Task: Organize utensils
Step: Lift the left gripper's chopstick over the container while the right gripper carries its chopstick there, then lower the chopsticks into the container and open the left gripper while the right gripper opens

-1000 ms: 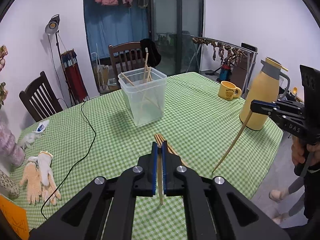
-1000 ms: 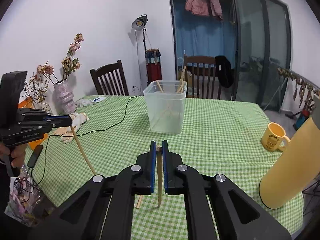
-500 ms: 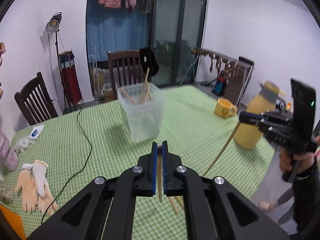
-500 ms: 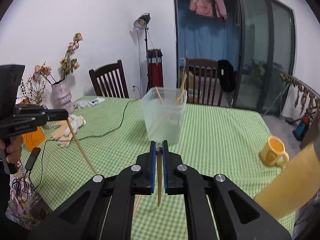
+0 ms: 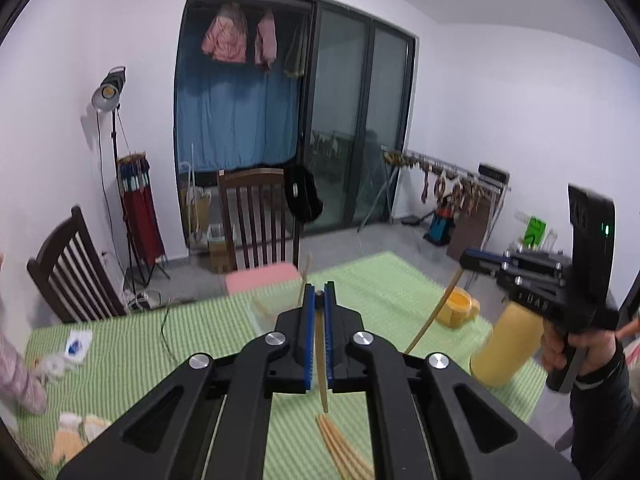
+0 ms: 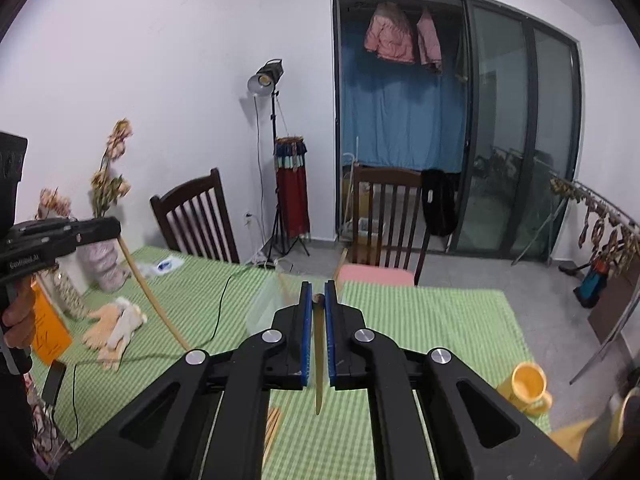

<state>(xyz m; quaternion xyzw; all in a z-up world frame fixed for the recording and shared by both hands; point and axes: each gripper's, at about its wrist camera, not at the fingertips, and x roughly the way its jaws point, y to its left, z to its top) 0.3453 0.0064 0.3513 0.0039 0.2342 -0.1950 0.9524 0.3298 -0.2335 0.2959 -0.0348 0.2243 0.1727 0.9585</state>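
Left tongs point(image 5: 317, 295) and right tongs point(image 6: 317, 295) each clamp one chopstick point(image 5: 321, 376)

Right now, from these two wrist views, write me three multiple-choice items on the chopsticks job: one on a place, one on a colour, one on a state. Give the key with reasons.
1. Where do the loose chopsticks lie?
A. On the green checked tablecloth
B. On the pink chair cushion
C. On the floor

2. What colour is the mug?
A. Blue
B. Yellow
C. White

3. What is the state of the left gripper?
A. Open and empty
B. Shut on a glove
C. Shut on a chopstick

Key
1. A: the bundle rests on the cloth, below the left gripper in its own view.
2. B: the mug near the table's right edge is yellow inside and out.
3. C: one chopstick hangs between the closed blue pads, and the right gripper grips its own chopstick likewise.
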